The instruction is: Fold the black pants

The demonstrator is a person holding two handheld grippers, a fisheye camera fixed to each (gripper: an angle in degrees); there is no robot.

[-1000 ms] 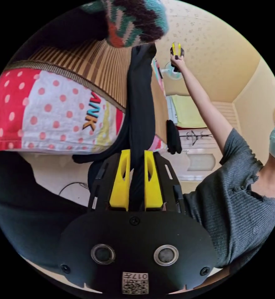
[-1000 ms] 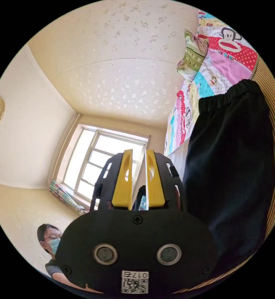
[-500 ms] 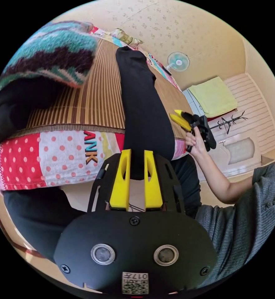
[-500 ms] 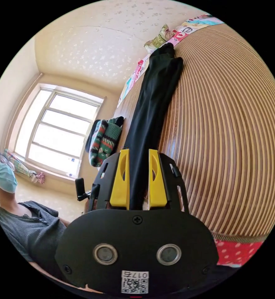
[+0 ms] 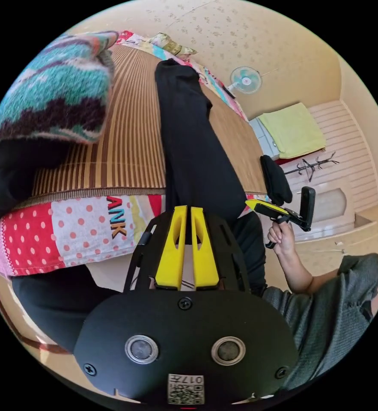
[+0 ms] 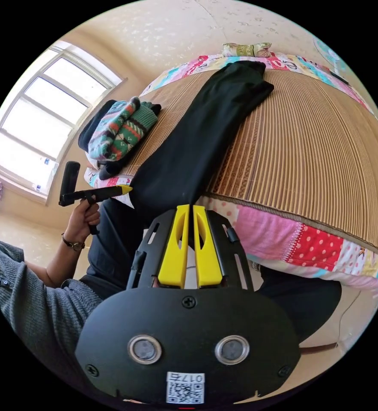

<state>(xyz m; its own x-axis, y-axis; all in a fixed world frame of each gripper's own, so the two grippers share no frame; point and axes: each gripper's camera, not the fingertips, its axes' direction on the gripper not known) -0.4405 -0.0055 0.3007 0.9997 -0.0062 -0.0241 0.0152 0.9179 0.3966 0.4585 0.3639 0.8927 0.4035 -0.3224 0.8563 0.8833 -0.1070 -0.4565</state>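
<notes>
We see the black pants (image 6: pixel 206 128) lying lengthwise as a long narrow strip on the striped bamboo mat (image 6: pixel 317 150) of the bed, the near end hanging over the edge by the polka-dot patchwork sheet (image 6: pixel 283 239). Our left gripper (image 5: pixel 183 214) has its yellow jaws almost together at that hanging end – whether any cloth sits between them we cannot tell. Our right gripper (image 6: pixel 189 213) looks the same, jaws nearly closed just at the hem, grip unclear. A pile of knitted clothes (image 6: pixel 120 128) rests on the mat beside the pants – a wall fan (image 5: pixel 245 80) shows beyond
</notes>
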